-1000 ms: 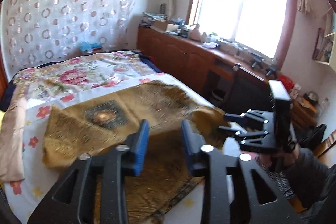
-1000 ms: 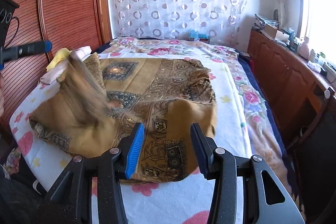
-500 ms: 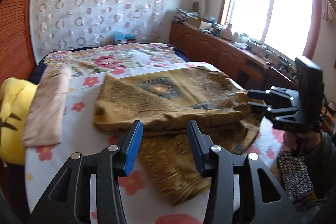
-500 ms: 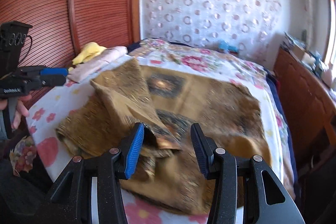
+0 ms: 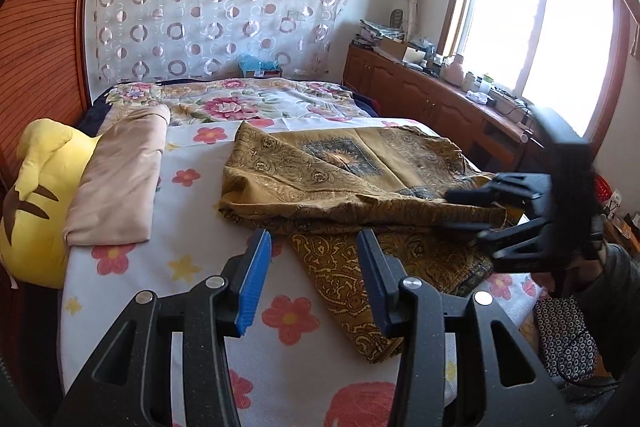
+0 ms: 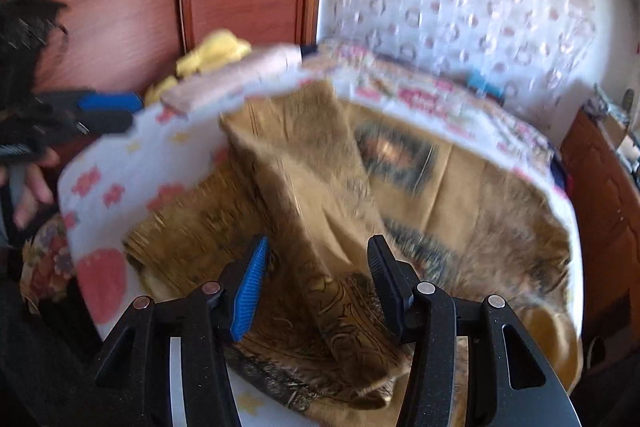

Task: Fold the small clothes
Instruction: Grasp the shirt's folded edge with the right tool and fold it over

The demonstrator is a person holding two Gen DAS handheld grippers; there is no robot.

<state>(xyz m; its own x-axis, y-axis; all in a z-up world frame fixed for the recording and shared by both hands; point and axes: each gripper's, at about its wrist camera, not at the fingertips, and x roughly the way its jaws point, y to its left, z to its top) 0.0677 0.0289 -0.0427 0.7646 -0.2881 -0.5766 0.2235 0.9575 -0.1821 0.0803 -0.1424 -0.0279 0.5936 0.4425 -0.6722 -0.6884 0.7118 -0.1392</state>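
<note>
Gold patterned cloth (image 5: 352,183) lying half-folded across flowered bedspread (image 5: 192,255), one flap doubled over; right gripper (image 6: 316,263) hovering with fingers wide over near edge, likely lining up next fold; left gripper (image 5: 314,267) also wide, holding nothing

No writing, label, brand, number or sign can be read in either view. The golden-brown patterned cloth (image 5: 344,183) carries only ornament: scrolls, borders and a dark square medallion, no letters. The white bed sheet with red and yellow flowers (image 5: 192,263) under it shows flowers alone. Beyond the cloth, at the head of the bed, a small blue packet (image 5: 256,65) has markings too small to make out. The right wrist view is blurred by motion, so nothing there is legible.
</note>
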